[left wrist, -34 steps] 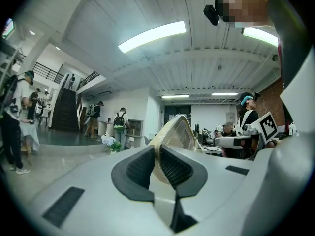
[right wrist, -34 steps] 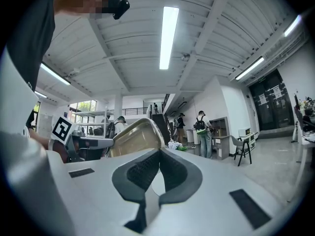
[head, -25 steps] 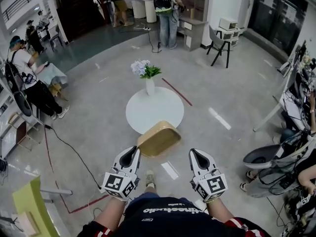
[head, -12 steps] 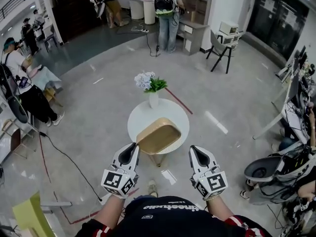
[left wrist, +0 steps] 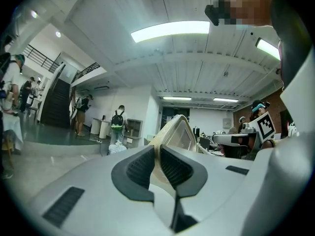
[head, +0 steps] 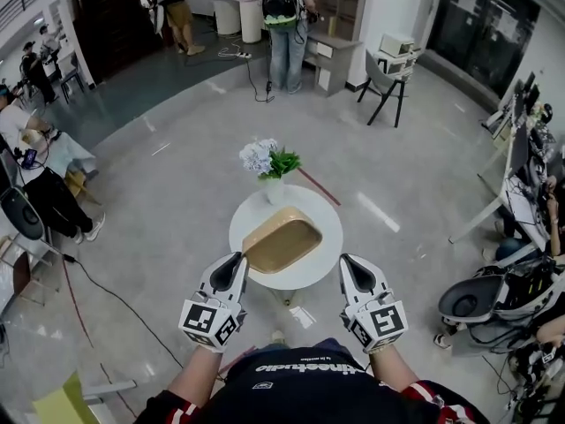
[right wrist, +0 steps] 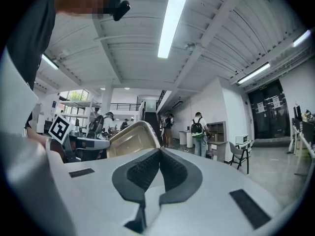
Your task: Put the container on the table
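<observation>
Left gripper (left wrist: 158, 163): jaws clamped on the rim of the tan container (left wrist: 178, 131), its thin wall pinched between the pads. Right gripper (right wrist: 158, 165): jaws pressed together, nothing held between them; it is kept beside the container, apart from it. In the head view the container is seen tilted over the round white table (head: 311, 270), near a vase of flowers (head: 267, 162). Contact with the tabletop cannot be confirmed. Step judged: placement, not yet finished. The next move calls for the container to be levelled, lowered onto bare tabletop clear of the vase, then let go.
</observation>
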Motion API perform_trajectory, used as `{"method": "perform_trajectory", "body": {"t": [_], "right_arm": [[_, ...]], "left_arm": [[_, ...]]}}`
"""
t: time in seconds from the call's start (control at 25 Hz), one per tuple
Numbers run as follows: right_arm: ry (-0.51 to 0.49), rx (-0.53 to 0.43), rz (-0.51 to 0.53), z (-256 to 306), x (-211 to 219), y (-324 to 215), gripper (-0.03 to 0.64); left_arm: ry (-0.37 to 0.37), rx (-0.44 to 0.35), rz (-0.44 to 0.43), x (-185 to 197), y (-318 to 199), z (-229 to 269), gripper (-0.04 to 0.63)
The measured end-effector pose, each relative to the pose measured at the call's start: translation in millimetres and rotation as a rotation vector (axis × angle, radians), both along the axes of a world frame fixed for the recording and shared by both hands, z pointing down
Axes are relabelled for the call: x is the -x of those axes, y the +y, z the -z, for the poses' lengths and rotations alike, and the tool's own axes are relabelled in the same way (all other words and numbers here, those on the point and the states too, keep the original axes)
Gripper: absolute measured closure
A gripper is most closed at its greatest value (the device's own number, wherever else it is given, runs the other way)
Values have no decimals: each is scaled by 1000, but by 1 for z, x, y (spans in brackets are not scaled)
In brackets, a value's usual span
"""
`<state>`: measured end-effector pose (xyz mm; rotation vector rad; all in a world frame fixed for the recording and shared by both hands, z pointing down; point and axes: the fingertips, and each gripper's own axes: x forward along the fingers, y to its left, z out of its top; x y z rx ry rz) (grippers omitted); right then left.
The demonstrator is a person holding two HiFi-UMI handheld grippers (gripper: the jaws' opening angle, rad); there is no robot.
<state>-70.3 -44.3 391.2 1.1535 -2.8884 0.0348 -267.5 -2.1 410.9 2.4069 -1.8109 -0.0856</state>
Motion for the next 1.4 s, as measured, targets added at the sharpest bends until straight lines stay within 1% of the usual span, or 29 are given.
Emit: {"method": "perform_trajectory", "body": {"t": [0.16, 0.36, 0.68, 0.84, 0.92, 1.24, 1.4], "right_arm": [[11, 1, -35, -4, 6, -9, 606], [22, 17, -60, -12, 5, -20, 606], [22, 16, -51, -9, -10, -43, 606], [13, 28, -48, -13, -11, -63, 606], [27, 14, -38, -13, -9, -70, 606], [28, 7, -39, -12, -23, -98, 606], [28, 10, -52, -15, -34, -109, 606]], "left_arm": [[12, 11, -39, 8, -17, -6, 545], [22, 24, -71, 7, -34, -14, 545], [19, 45, -89, -13, -63, -14, 545], [13, 40, -84, -14, -78, -12, 545], [6, 40, -88, -14, -86, -11, 545], [-17, 53, -119, -34, -120, -13, 545], [-14, 73, -139, -44, -140, -21, 545]]}}
